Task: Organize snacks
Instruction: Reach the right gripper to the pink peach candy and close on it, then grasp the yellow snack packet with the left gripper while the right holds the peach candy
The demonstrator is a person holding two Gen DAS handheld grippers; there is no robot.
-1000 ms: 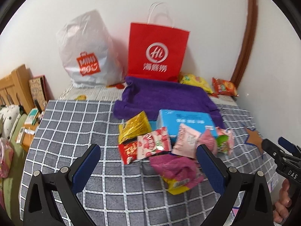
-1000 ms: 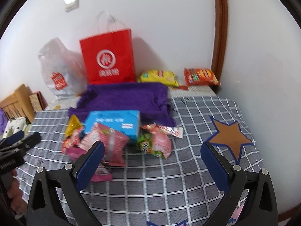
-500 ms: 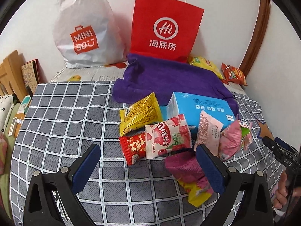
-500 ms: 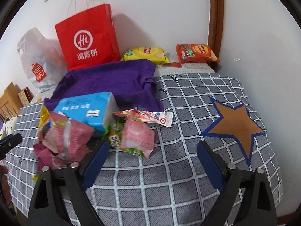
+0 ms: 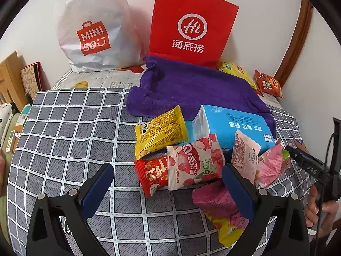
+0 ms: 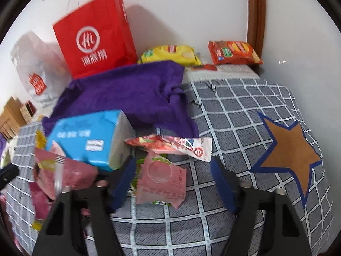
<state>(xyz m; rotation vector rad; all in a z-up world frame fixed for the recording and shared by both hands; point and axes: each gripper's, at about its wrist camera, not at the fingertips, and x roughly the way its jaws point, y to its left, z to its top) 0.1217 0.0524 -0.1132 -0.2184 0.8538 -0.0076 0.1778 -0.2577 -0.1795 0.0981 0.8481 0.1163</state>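
A heap of snack packets lies on a grey checked cover (image 5: 64,132): a yellow packet (image 5: 159,132), a red packet (image 5: 152,176), a strawberry packet (image 5: 194,162) and pink packets (image 5: 217,200), beside a blue box (image 5: 232,125). My left gripper (image 5: 168,192) is open, just short of the red and strawberry packets. My right gripper (image 6: 172,181) is open, its fingers either side of a pink packet (image 6: 162,181), not closed on it. A long red and white packet (image 6: 170,145) lies behind it.
A purple towel (image 5: 191,87) lies behind the heap. A red paper bag (image 5: 191,25) and a white plastic bag (image 5: 96,32) stand against the wall. A yellow chip bag (image 6: 168,54) and an orange chip bag (image 6: 232,52) lie at the back. A brown star patch (image 6: 292,149) marks the cover's right.
Both grippers have moved forward toward the snack heap. The right gripper has narrowed and now has the pink packet between its fingers.
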